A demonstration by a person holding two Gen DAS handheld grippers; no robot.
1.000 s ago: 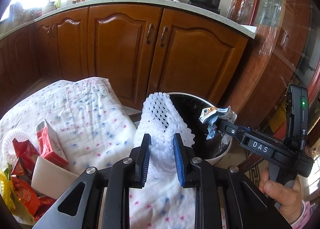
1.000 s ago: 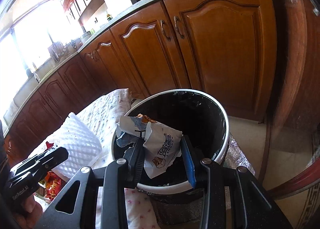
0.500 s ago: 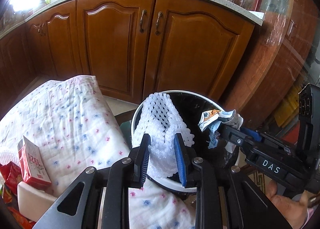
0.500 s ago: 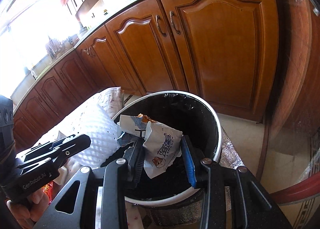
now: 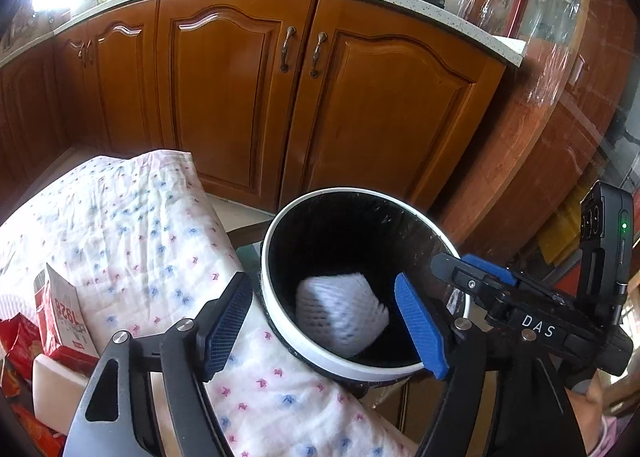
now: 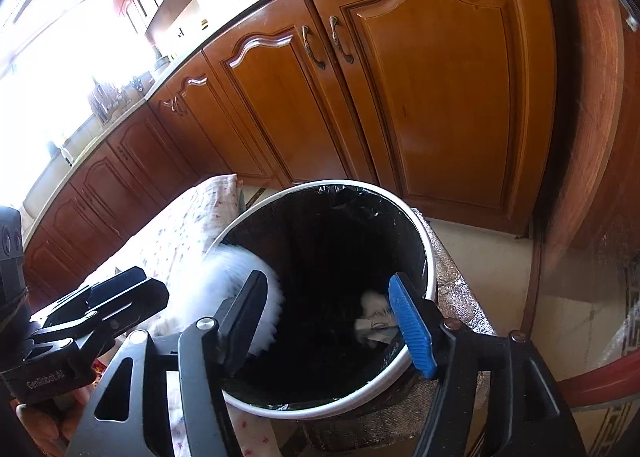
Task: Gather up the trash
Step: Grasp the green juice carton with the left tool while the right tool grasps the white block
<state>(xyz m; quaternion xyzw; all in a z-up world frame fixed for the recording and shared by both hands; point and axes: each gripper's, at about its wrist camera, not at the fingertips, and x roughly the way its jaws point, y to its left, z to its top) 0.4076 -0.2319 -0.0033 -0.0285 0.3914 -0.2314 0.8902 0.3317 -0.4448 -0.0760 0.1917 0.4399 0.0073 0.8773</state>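
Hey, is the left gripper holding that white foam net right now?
No, the left gripper is open with nothing between its pads, and the white foam net is inside the trash bin.

one bin [image 5: 276, 321], two claws [image 5: 324, 317] [image 6: 332, 313], two trash pieces [image 5: 340, 313] [image 6: 374, 323].

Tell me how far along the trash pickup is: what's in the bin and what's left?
Done: the white foam net and the crumpled wrapper are inside the trash bin. In hand: nothing; the left gripper and right gripper are open over the bin. Left: the red carton and red snack bags on the cloth-covered table.
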